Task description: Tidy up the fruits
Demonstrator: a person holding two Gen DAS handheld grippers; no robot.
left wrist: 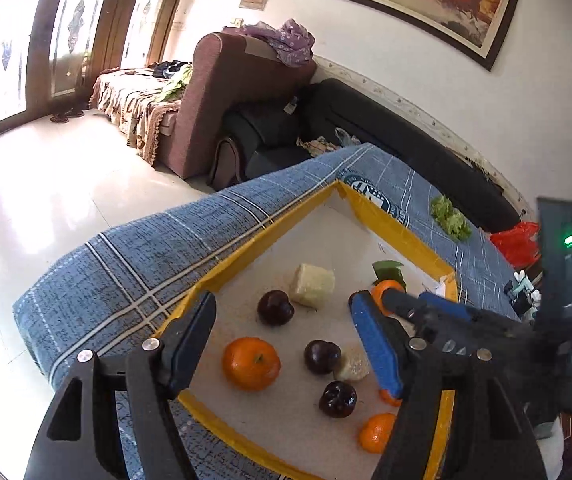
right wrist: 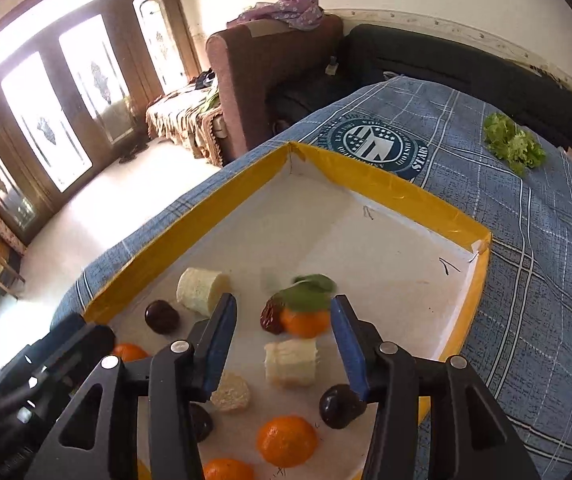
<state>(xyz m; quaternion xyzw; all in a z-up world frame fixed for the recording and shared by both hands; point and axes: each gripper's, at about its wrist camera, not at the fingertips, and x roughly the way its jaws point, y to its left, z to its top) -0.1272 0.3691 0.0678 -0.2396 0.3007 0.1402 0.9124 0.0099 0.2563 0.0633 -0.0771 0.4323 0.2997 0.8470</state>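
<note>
From the left wrist, the left tongs (left wrist: 282, 344) hang open over the yellow-rimmed tray (left wrist: 246, 240) on the checked cloth (left wrist: 134, 268). Inside lie a tangerine (left wrist: 250, 363), dark plums (left wrist: 275, 307) and a pale corn piece (left wrist: 312, 285). The right tongs (left wrist: 393, 300) reach in close ahead; the two tools could knock together if both descend.

From the right wrist, the right tongs (right wrist: 284, 336) stand open around a leafy tangerine (right wrist: 305, 320), with a red date (right wrist: 270, 315) touching it and a pale cylinder (right wrist: 291, 362) just nearer. Closing carelessly may pinch the leaf (right wrist: 309, 290) or date, and the round fruit could roll. Lettuce (right wrist: 513, 142) lies outside on the surface.
</note>
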